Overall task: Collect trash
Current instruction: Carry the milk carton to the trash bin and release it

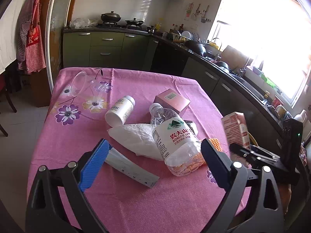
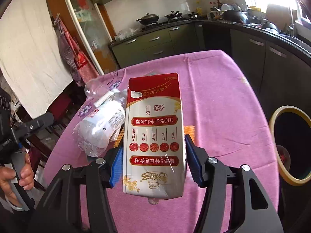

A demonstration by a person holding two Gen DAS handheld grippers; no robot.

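Note:
My right gripper [image 2: 154,165] is shut on a red and white milk carton [image 2: 153,134] and holds it above the pink tablecloth [image 2: 223,101]; the carton also shows in the left wrist view [image 1: 236,129]. My left gripper [image 1: 155,155] is open and empty above the table. Between its fingers lie a clear water bottle [image 1: 173,137], a white crumpled paper [image 1: 136,136] and a grey flat box [image 1: 130,169]. A white pill bottle [image 1: 120,110], a pink box [image 1: 173,101] and a clear plastic cup [image 1: 79,83] lie farther back.
A dark trash bin with a yellow rim [image 2: 291,145] stands right of the table. An orange mesh item [image 1: 214,142] lies by the water bottle. Kitchen counters [image 1: 233,71] run along the back and right. A chair [image 1: 7,97] stands at the left.

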